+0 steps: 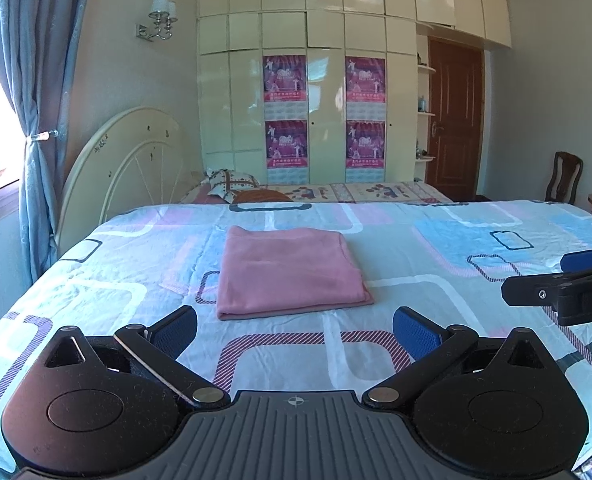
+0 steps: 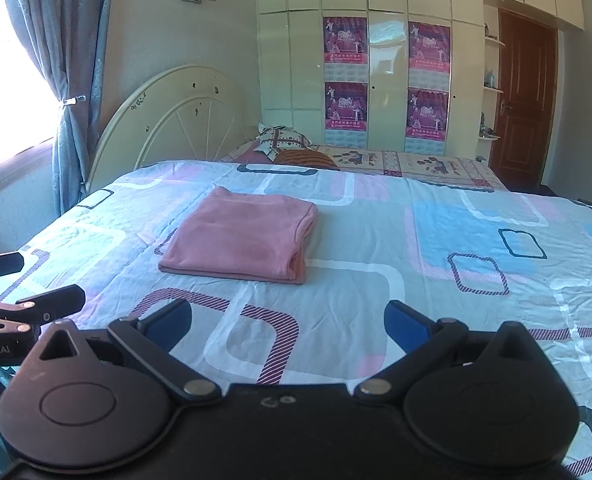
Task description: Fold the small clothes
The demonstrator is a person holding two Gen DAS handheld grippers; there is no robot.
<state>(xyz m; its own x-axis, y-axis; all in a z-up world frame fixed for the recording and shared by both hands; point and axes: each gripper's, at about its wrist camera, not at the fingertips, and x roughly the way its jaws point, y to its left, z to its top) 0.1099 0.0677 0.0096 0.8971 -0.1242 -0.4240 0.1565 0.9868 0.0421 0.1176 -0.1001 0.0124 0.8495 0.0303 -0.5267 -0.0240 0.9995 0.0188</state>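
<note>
A pink cloth (image 1: pixel 290 272) lies folded in a neat rectangle on the patterned bed sheet (image 1: pixel 416 248); it also shows in the right wrist view (image 2: pixel 240 236). My left gripper (image 1: pixel 295 330) is open and empty, held above the sheet just short of the cloth's near edge. My right gripper (image 2: pixel 288 324) is open and empty, nearer than the cloth and to its right. The right gripper also shows at the right edge of the left wrist view (image 1: pixel 568 280). The left gripper shows at the left edge of the right wrist view (image 2: pixel 28 292).
A cream headboard (image 1: pixel 124 168) stands at the bed's left. A second bed with pillows (image 1: pixel 232 184) lies behind, before a tall cream wardrobe (image 1: pixel 308 80). A blue curtain (image 1: pixel 36 120) hangs at the left; a wooden door (image 1: pixel 454 120) and chair (image 1: pixel 564 178) stand at the right.
</note>
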